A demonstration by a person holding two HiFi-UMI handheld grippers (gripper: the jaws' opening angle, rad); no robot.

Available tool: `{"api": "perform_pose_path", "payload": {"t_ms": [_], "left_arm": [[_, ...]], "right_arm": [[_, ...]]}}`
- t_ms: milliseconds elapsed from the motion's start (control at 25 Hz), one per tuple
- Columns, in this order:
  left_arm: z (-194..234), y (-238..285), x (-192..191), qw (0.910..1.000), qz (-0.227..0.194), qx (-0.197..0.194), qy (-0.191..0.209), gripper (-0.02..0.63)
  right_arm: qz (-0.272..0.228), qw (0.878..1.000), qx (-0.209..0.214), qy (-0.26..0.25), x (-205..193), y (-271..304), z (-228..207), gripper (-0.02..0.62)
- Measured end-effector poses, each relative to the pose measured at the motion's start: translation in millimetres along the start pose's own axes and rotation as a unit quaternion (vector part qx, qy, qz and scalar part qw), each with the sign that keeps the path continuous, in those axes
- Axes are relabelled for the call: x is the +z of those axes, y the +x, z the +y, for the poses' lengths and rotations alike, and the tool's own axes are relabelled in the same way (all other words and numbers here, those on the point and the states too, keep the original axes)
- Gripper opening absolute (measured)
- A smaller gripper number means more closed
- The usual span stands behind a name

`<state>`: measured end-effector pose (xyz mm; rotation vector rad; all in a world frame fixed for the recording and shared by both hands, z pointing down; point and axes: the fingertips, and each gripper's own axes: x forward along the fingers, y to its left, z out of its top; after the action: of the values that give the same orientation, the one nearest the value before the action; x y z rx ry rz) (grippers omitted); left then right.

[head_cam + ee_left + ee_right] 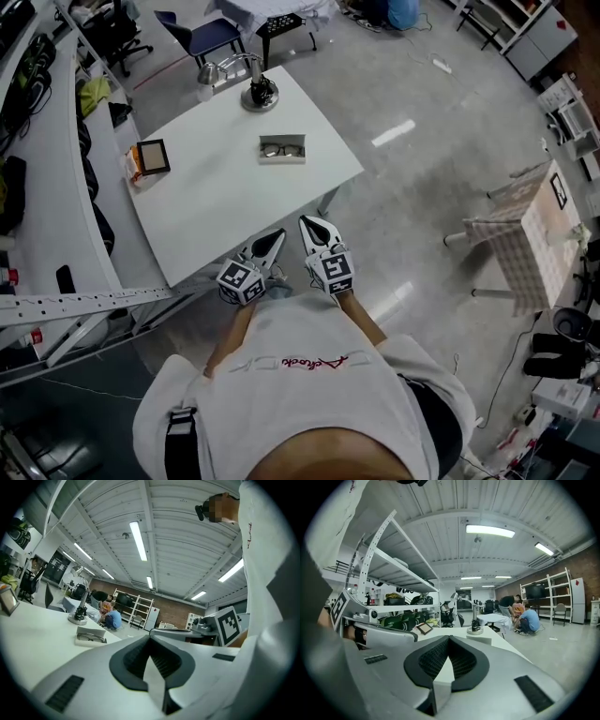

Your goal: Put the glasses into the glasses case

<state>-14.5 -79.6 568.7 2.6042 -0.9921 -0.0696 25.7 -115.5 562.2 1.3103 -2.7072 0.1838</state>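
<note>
White T-shirt (309, 403), red script, maybe a logo; left gripper (277, 234), right gripper (307, 222) white, black-checked marker cubes.

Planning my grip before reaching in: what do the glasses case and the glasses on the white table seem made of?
Glasses case: pale grey and matte, with straight flat walls and no glare. It looks like stiff card or plastic, but I can't tell which.
Glasses: thin dark frame, plastic or metal, too small to say. The lenses look clear.

Open passage to the glasses case (282, 149) is left across bare tabletop (225, 208) from the near edge, with a lamp (259, 92) set close behind and a picture frame (153, 156) well apart at left.
</note>
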Motion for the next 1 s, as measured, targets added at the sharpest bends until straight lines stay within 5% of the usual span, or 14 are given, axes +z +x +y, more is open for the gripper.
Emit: {"api": "perform_pose_path", "payload": {"t_ms": [1000], "left_arm": [[-143,-59,-67,0.9998,0.002,-0.001,0.018,0.008]], "right_arm": [[-0.004,1.0,-0.004,-0.019,-34,-156,54,0.003]]}}
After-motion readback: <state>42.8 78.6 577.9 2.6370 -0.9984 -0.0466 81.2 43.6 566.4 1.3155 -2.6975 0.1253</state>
